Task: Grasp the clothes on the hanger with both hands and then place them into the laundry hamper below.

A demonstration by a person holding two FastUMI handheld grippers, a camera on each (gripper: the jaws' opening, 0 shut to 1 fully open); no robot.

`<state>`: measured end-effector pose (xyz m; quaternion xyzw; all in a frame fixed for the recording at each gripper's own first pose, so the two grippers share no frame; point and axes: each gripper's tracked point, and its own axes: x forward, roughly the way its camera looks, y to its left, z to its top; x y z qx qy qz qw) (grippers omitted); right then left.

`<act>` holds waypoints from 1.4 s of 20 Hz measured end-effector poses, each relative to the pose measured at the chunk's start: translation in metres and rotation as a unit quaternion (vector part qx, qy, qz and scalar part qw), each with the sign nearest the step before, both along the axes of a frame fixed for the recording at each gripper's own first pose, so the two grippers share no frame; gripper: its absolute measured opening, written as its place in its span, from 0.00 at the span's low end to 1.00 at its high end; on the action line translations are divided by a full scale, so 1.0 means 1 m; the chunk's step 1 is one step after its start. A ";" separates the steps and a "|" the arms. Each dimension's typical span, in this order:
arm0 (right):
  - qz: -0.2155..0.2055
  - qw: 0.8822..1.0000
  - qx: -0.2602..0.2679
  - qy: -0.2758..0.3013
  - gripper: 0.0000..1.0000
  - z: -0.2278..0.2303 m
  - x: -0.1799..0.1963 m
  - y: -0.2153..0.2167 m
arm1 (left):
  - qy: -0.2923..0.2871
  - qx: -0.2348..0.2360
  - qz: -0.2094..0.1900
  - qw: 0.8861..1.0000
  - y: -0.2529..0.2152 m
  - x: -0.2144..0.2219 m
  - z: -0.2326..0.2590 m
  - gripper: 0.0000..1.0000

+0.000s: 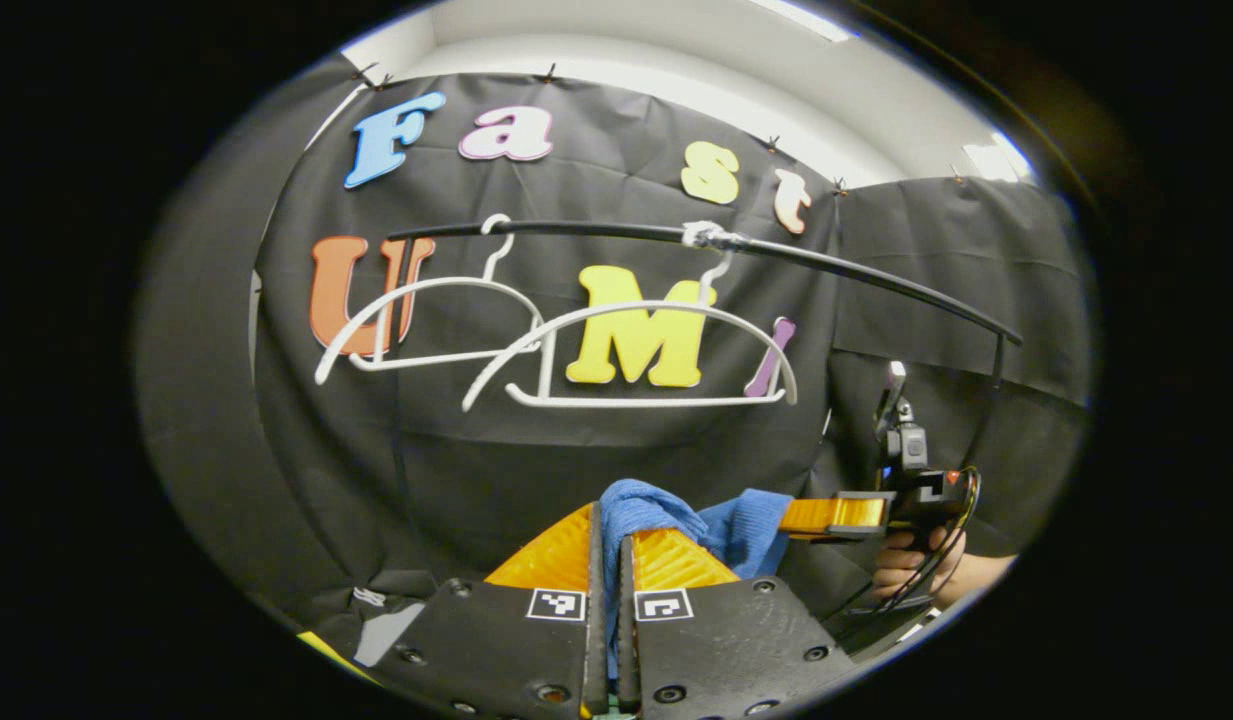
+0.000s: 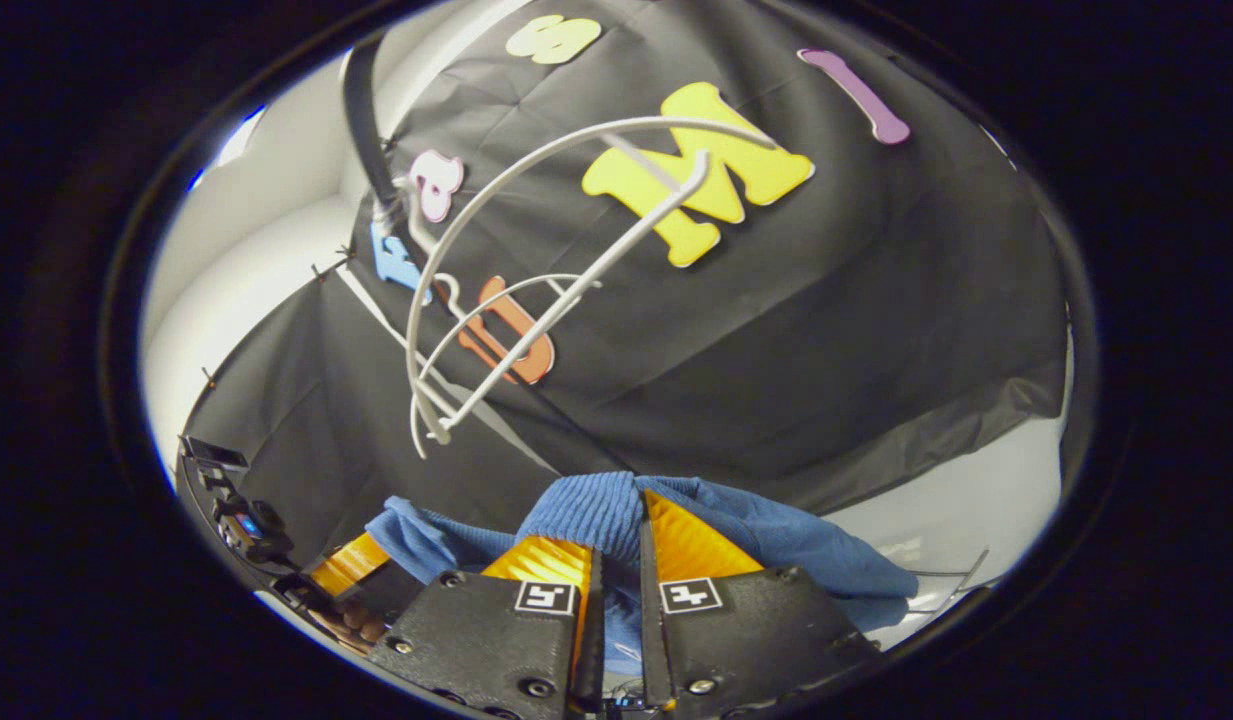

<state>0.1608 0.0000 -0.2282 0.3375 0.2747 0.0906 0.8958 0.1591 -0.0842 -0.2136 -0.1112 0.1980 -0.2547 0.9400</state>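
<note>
Left gripper view first: my left gripper [image 1: 608,560] sits at six o'clock, its orange fingers [image 1: 551,560] clenched on a fold of the blue cloth [image 1: 656,512], which bunches up just past the tips. The cloth runs toward three o'clock to my right gripper [image 1: 826,515], held by a hand [image 1: 911,570] near the edge; I can't tell from here how that one's jaws stand.

Above, toward twelve o'clock, there's open room between the cloth and the two white hangers [image 1: 626,355], both bare, hooked on the black rail [image 1: 696,240] that slopes down toward three o'clock.

Right gripper view now: my right gripper [image 2: 616,570] is closed tight on the same blue cloth [image 2: 596,515], which spills past both fingers toward three and nine o'clock. The hangers [image 2: 536,300] tilt at eleven o'clock, well apart from the cloth, and the left gripper [image 2: 351,570] sits low at eight o'clock. A thin wire rim [image 2: 951,580] shows at four o'clock, just beside the cloth's edge.
</note>
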 end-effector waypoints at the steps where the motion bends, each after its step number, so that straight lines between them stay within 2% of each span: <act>1: 0.011 1.000 0.003 -0.002 0.18 0.004 0.001 0.011 | -0.004 -0.002 -0.006 1.000 -0.007 -0.003 0.004 0.04; 4: 0.049 0.999 0.011 -0.011 0.18 0.016 0.007 0.044 | -0.018 -0.011 -0.019 1.000 -0.014 -0.005 0.017 0.04; 7: 0.069 0.997 0.018 -0.012 0.18 0.017 0.012 0.060 | -0.020 -0.002 -0.021 1.000 -0.012 -0.005 0.013 0.04; 9: 0.072 0.997 0.016 -0.007 0.18 0.002 0.011 0.063 | -0.013 -0.004 -0.022 1.000 -0.011 -0.003 0.006 0.04; 14: 0.045 0.996 0.030 0.075 0.17 -0.076 0.011 0.050 | 0.050 0.014 -0.008 0.999 -0.003 -0.004 -0.059 0.04; 18: 0.030 0.991 0.015 0.133 0.18 -0.136 0.009 0.039 | 0.102 0.027 0.004 0.994 0.000 -0.007 -0.115 0.04; 26: 0.022 0.975 -0.007 0.222 0.18 -0.232 0.012 0.033 | 0.212 0.018 0.004 0.977 -0.014 -0.027 -0.223 0.04; 28: 0.017 0.969 -0.024 0.244 0.18 -0.259 0.008 0.020 | 0.240 0.019 0.009 0.971 -0.017 -0.030 -0.230 0.04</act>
